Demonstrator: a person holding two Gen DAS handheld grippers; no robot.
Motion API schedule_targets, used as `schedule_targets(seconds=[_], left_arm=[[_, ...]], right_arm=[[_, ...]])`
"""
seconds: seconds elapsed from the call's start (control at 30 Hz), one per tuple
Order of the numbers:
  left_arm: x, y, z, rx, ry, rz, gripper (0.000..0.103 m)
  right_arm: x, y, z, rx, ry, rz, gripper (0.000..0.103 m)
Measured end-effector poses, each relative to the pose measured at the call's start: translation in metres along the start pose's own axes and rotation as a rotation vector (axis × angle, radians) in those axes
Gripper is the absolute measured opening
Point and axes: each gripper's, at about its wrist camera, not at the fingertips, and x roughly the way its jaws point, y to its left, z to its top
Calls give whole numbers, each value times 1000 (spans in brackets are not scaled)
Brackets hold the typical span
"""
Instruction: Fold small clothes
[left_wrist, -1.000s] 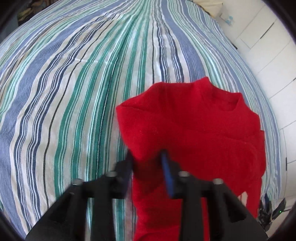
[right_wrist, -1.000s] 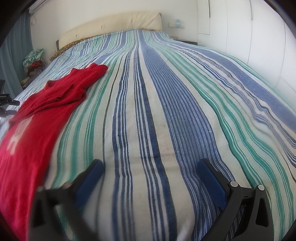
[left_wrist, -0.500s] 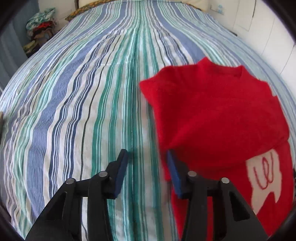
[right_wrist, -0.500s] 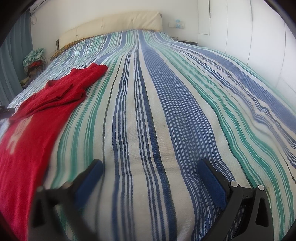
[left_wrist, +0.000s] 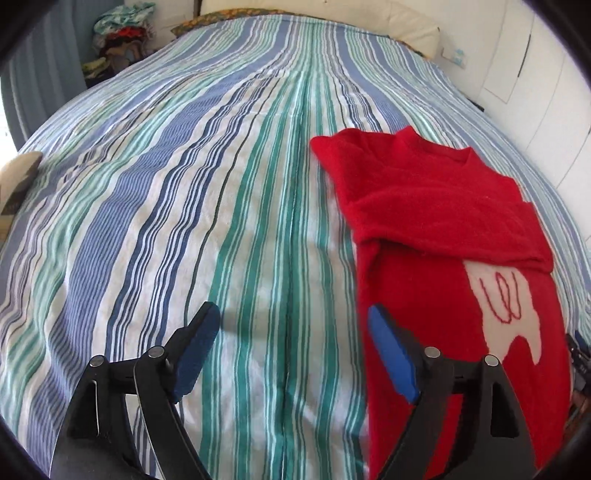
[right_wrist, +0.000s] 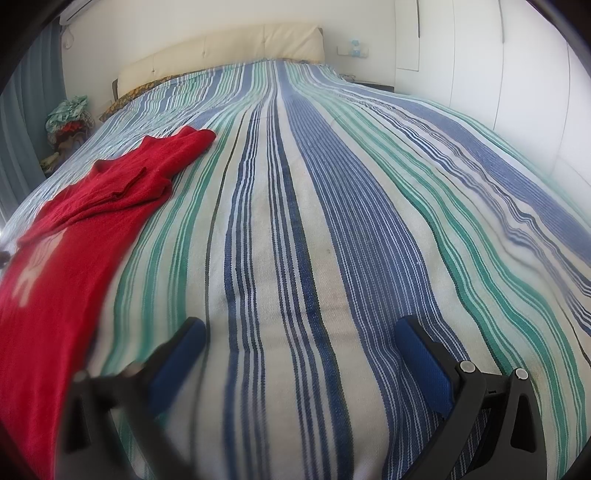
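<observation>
A fuzzy red knit sweater (left_wrist: 443, 229) with a white patch stitched in red lies flat on the striped woven bedspread (left_wrist: 221, 184), one sleeve folded across its chest. The left gripper (left_wrist: 291, 332) hangs just beside the sweater's edge, its jaws opening with nothing between them. The right gripper (right_wrist: 299, 343), jaws spread and empty, is well apart from the sweater. A cream padded headboard (right_wrist: 221, 55) stands beyond the sweater.

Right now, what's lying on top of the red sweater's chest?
A sleeve is folded across the red sweater, covering its upper chest. Below the fold, part of a white motif shows; its top is hidden under the sleeve. Neither gripper's jaws touch it.
</observation>
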Motion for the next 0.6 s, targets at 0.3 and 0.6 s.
schedule_targets(seconds=[0.3,0.6], left_arm=[[0,38,-45,-196,-80,-8,96],[2,26,-48,-125,-72,41,101]], right_arm=[[1,2,0,-5,7,-13,101],[3,4,2,-10,11,-33,102]])
